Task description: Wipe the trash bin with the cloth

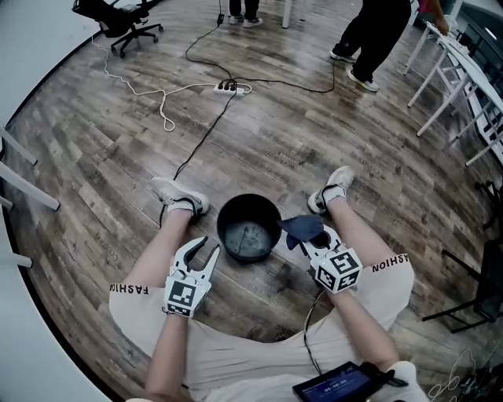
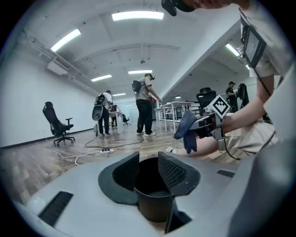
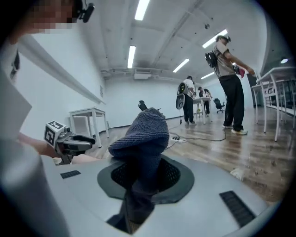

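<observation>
A black round trash bin [image 1: 249, 229] stands upright on the wood floor between the seated person's legs. My left gripper [image 1: 208, 250] is at its near left rim with the jaws apart. In the left gripper view the bin [image 2: 152, 201] shows through the gap just ahead of the left gripper [image 2: 155, 173], and no pad presses on it. My right gripper [image 1: 310, 239] is shut on a dark blue cloth [image 1: 302, 228] beside the bin's right rim. The cloth [image 3: 141, 139] bulges up between the jaws of the right gripper [image 3: 143, 178] and hangs down below them.
The person's shoes [image 1: 179, 195] and bare legs flank the bin. A power strip [image 1: 228, 88] with cables lies on the floor farther out. An office chair [image 1: 118, 20] stands at the far left, white tables [image 1: 464, 78] at the right, and people [image 1: 377, 31] stand at the back. A tablet [image 1: 338, 382] rests on the lap.
</observation>
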A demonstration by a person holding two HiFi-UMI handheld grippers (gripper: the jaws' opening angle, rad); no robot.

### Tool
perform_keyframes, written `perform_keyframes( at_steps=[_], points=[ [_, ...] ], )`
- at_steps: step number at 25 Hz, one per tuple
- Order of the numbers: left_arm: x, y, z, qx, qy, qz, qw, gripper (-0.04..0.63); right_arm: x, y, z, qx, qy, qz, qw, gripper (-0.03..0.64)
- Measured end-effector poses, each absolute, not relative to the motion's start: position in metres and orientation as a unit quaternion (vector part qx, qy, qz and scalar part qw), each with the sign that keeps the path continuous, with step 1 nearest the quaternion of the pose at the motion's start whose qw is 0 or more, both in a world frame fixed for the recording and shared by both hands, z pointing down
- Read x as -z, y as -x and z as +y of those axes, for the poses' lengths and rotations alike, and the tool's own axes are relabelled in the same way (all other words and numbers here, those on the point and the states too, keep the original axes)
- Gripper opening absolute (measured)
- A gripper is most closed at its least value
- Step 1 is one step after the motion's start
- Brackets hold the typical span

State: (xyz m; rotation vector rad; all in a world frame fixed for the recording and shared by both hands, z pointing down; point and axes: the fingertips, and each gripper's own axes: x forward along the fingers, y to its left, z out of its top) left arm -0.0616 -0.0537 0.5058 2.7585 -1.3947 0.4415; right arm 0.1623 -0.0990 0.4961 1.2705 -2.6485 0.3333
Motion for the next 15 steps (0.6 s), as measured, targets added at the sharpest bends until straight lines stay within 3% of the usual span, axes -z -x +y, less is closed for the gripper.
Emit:
perform_keyframes(
  at_steps=[6,15],
  points=[
    [-0.517,0.069,-0.042,-0.056,-0.862,-0.499,0.071,0.137,-0.502,-0.158,-0.085,-0.070,-0.451,-0.888,0.047,0.087],
    [-0.553,0.049,-0.029,-0.069,-0.858,-0.501,0.085,0.135,-0.526,-0.147,-0.070,-0.021,-0.461,-0.885,0.053,0.087]
  ],
)
